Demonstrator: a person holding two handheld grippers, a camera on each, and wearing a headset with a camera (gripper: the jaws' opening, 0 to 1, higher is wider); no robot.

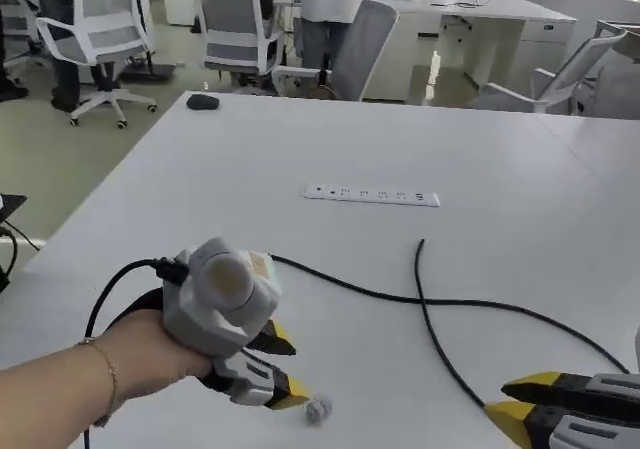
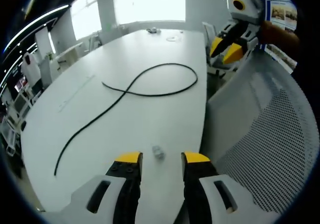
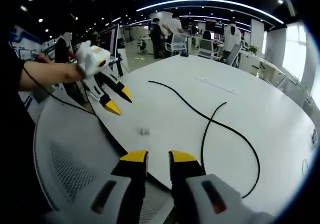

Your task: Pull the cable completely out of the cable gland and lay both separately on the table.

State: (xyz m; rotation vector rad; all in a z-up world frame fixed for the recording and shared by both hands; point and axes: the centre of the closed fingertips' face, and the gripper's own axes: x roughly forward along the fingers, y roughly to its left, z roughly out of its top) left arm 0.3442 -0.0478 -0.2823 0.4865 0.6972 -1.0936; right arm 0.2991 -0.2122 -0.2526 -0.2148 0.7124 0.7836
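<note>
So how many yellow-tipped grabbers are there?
2. The left gripper is low on the left, beside the gland; the right gripper is low on the right, near the cable.

**Grey tongs, yellow tips**

We carry two matching tools. Our left tongs [image 1: 288, 372] have a pale grey, rounded housing, black links behind the jaws and bright yellow pointed tips. A thin black cable [image 1: 108, 291] leaves the back of that housing. A slim gold-coloured bracelet [image 1: 106, 369] circles our left wrist. Our right tongs [image 1: 505, 397] repeat the scheme, with grey bodies and yellow wedge tips. In the two gripper views, each jaw shows a light grey shell with a dark oval slot and a black band beneath its yellow cap.
</note>
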